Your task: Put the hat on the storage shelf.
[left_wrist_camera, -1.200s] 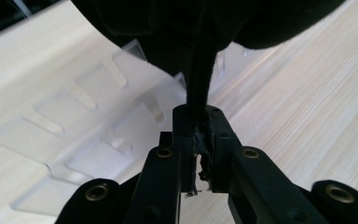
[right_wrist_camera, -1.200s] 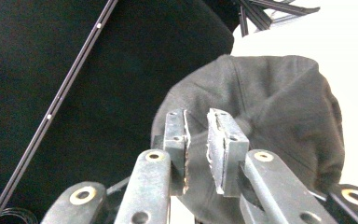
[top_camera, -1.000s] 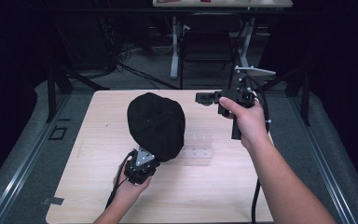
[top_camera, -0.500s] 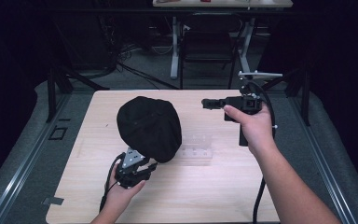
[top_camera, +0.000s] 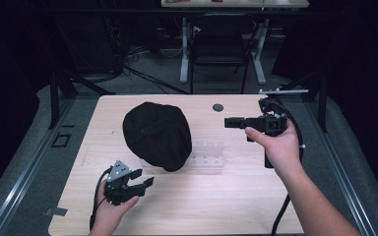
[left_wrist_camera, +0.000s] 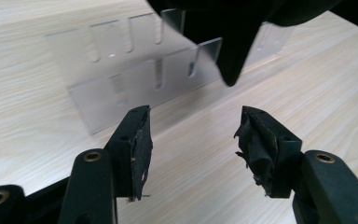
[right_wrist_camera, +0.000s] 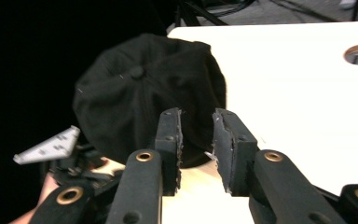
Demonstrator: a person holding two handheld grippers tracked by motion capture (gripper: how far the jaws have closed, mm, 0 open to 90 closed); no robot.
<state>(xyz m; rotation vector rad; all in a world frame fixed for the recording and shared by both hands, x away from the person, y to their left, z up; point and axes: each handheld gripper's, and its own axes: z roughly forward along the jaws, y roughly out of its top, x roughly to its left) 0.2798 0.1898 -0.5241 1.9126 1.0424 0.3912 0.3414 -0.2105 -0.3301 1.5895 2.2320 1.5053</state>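
— Since a second ago we see the round black fabric cap [top_camera: 156, 135] shifted left on the pale wooden table [top_camera: 236, 196] and let go; our left gripper [top_camera: 142, 184] has drawn back toward the near edge, its jaws just opening with nothing between them.

— And from the high view now?

— We find the cap lying left of centre, its near rim overlapping the clear slotted acrylic stand [top_camera: 205, 156]. Our left gripper sits just below the cap, apart from it, close to the table's near edge. Our right gripper [top_camera: 228, 122] hovers right of the cap, pointing at it, jaws also just opening and empty. Open wood stretches across the near right and the far edge by the small round hole [top_camera: 218, 106].

— The left gripper view?

— We look between two spread pads [left_wrist_camera: 140, 140] at bare wood; the acrylic stand [left_wrist_camera: 135, 70] stands ahead, and a point of the cap's fabric [left_wrist_camera: 233, 56] hangs over its right part, clear of the jaws.

— And the right gripper view?

— We see the jaws a narrow gap apart, nothing clamped. The cap [right_wrist_camera: 140, 93] lies beyond them at the table's left edge, with wide bare tabletop to its right.
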